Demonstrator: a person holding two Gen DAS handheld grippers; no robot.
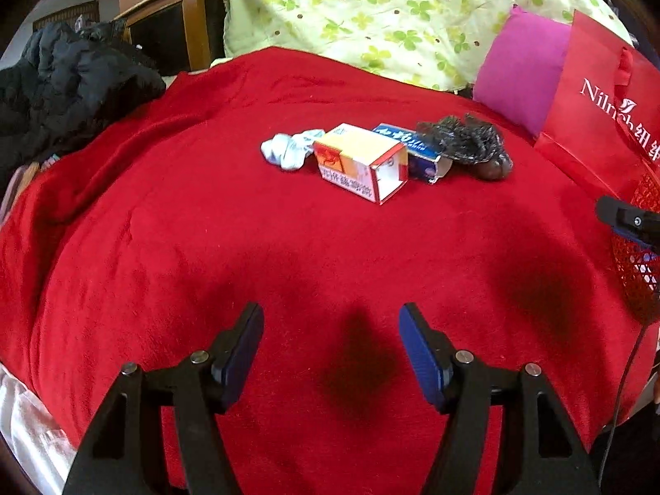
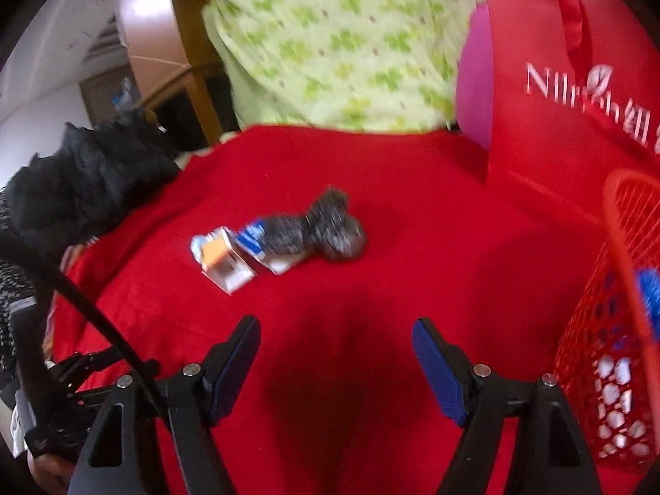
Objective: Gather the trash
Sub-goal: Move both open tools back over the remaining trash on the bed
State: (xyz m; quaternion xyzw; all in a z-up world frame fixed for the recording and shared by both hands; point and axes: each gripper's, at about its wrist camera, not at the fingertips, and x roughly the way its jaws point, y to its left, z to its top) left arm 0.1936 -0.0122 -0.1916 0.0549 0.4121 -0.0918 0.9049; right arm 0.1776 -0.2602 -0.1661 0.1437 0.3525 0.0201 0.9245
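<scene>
While both the left tongs (image 1: pixel 331 344) and right tongs (image 2: pixel 336 357) hang released and empty over the red blanket (image 1: pixel 165 247), the trash lies farther off mid-blanket: orange-and-white carton (image 1: pixel 363 163), blue box (image 1: pixel 412 152), beside a red mesh basket (image 2: pixel 610 330).

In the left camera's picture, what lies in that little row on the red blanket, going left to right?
Crumpled white tissue → orange and white box → blue box → dark grey knitted bundle.

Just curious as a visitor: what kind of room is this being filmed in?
Probably a bedroom: a red blanket covers what looks like a bed, with a clover-print quilt and pink pillow at its far end.
</scene>
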